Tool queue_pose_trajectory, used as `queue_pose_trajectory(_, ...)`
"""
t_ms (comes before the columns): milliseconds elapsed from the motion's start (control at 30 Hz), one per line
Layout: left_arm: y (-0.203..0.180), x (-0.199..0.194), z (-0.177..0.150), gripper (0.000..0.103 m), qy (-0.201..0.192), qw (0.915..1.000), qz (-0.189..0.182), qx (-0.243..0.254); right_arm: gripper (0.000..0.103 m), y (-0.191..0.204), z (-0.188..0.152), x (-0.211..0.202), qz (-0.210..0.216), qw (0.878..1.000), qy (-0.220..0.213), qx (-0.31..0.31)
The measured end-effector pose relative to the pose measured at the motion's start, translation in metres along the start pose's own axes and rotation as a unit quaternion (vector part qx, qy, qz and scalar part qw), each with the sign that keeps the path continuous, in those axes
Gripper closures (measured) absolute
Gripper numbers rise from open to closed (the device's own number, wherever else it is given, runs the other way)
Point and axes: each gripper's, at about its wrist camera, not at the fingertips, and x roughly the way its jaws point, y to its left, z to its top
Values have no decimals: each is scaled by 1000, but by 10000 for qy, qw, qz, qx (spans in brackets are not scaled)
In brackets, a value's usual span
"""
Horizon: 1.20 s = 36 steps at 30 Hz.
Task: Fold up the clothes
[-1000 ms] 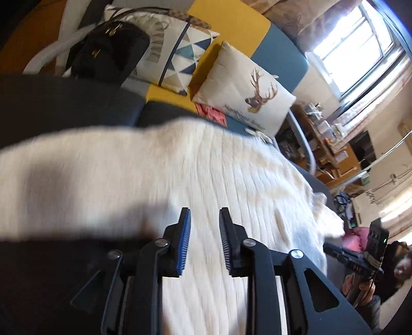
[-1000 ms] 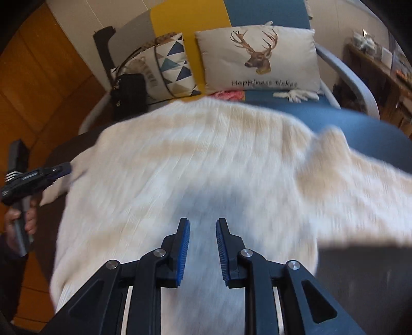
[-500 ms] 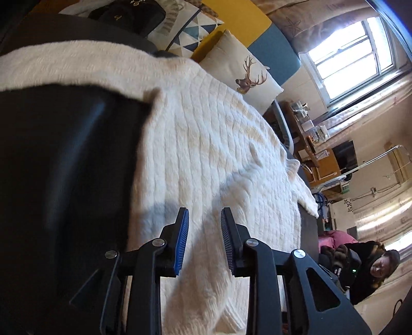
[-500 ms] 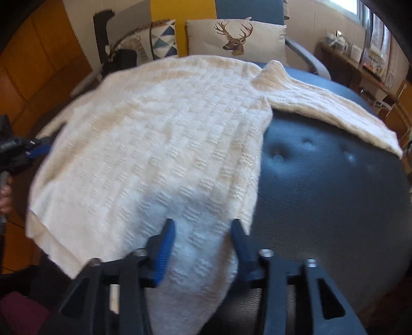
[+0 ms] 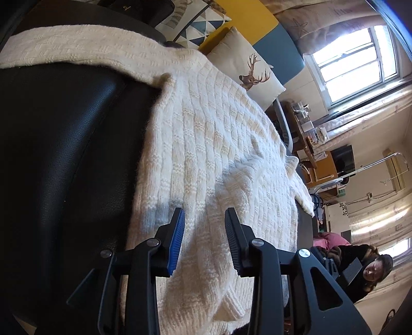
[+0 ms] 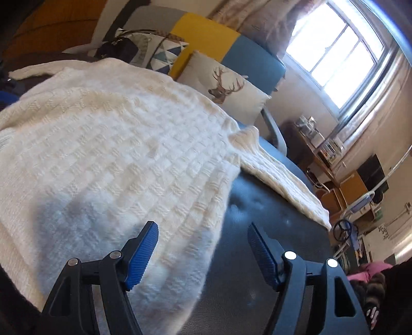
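Observation:
A cream knit sweater (image 5: 211, 144) lies spread over a dark leather seat (image 5: 64, 144), one sleeve (image 5: 64, 49) stretched along the far left edge. My left gripper (image 5: 204, 214) hovers over the sweater near its hem. Its jaws are opening, the knit shows below the gap, and the pads do not press on it. In the right wrist view the sweater (image 6: 116, 144) covers the left part of the seat (image 6: 270, 206), with the other sleeve (image 6: 283, 180) running off to the right. My right gripper (image 6: 201, 226) straddles the sweater's side edge, jaws opening wide, gripping nothing.
Behind the seat stands a yellow and blue sofa with a deer cushion (image 5: 247, 69) (image 6: 226, 87), a triangle-patterned cushion (image 5: 190, 20) and a black bag (image 6: 116, 49). A cluttered desk (image 6: 322, 147) sits under the window. A seated person (image 5: 360, 265) is at the lower right.
The sweater, blurred in motion a second ago, now lies flat on the seat. The right jaws have spread wide apart and its view has rolled. The left jaws have widened a little.

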Motion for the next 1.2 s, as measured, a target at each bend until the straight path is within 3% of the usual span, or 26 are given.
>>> queue_pose_trajectory(133, 0, 2, -2, 68, 49, 10000, -45, 6, 32, 3, 5, 13, 908, 9936, 449, 495)
queue_pose_trajectory(267, 3, 3, -3, 68, 81, 9999, -65, -25, 30, -4, 3, 29, 1252, 9832, 779, 1071)
queue_pose_trajectory(400, 5, 2, -2, 68, 77, 9999, -84, -84, 31, -4, 5, 29, 1383, 9808, 951, 988)
queue_pose_trajectory(467, 5, 2, -2, 68, 80, 9999, -77, -84, 54, -4, 8, 29, 1575, 9779, 982, 966)
queue_pose_trajectory(500, 5, 1, -2, 68, 87, 9999, -93, -91, 77, -5, 9, 28, 1626, 9771, 971, 973)
queue_pose_trajectory(533, 5, 1, -3, 68, 94, 9999, -104, -91, 87, -5, 9, 26, 1628, 9772, 945, 983)
queue_pose_trajectory(567, 4, 1, -3, 68, 104, 9999, -104, -81, 91, -5, 9, 25, 1629, 9773, 920, 993)
queue_pose_trajectory(900, -5, -7, -2, 66, 57, 9998, -189, 64, 94, -36, 6, 2, 2041, 9636, 622, 1608)
queue_pose_trajectory(1000, -8, -7, -2, 66, 80, 9997, -155, 192, 100, -42, 5, -14, 1673, 9730, 529, 1497)
queue_pose_trajectory(1067, -8, -6, -2, 66, 101, 9997, -144, 198, 100, -45, 1, -16, 1647, 9738, 546, 1469)
queue_pose_trajectory(1133, -8, -6, -3, 66, 116, 9996, -150, 193, 97, -45, -4, -17, 2079, 9631, 671, 1573)
queue_pose_trajectory(1200, -7, -5, -3, 66, 139, 9996, -122, 211, 84, -39, -10, -17, 2362, 9544, 826, 1627)
